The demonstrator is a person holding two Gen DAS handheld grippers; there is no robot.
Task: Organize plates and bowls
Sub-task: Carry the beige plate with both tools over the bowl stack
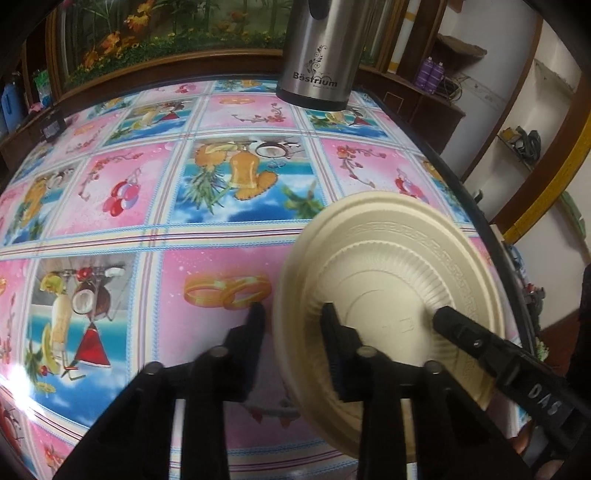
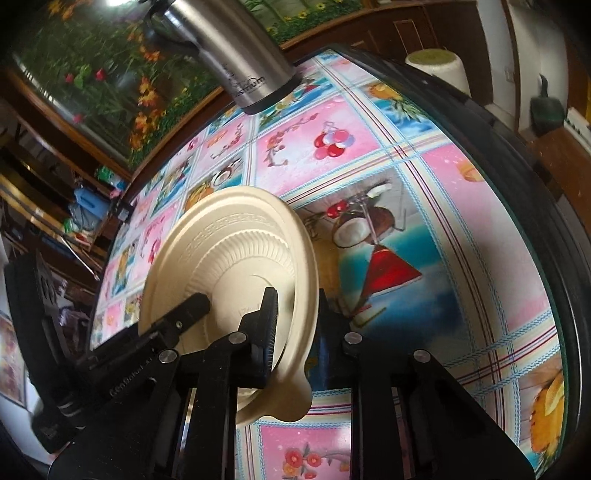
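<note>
A cream paper plate (image 1: 391, 280) with a ribbed, embossed rim is held tilted above the patterned tablecloth (image 1: 207, 221). My left gripper (image 1: 293, 314) has one finger on each side of the plate's left rim, with a gap still showing. In the right wrist view my right gripper (image 2: 295, 299) straddles the plate's (image 2: 229, 247) right rim, jaws a little apart. The right gripper's finger (image 1: 461, 325) lies across the plate face in the left view. The left gripper's finger (image 2: 192, 302) shows likewise in the right view. No bowls are visible.
A steel Bestrium thermos (image 1: 317, 51) stands at the table's far edge, also in the right wrist view (image 2: 236, 55). A wooden-framed flower panel (image 1: 166, 33) backs the table. The table's dark edge (image 2: 546, 206) curves along the right. A white cylinder (image 2: 439, 70) stands beyond it.
</note>
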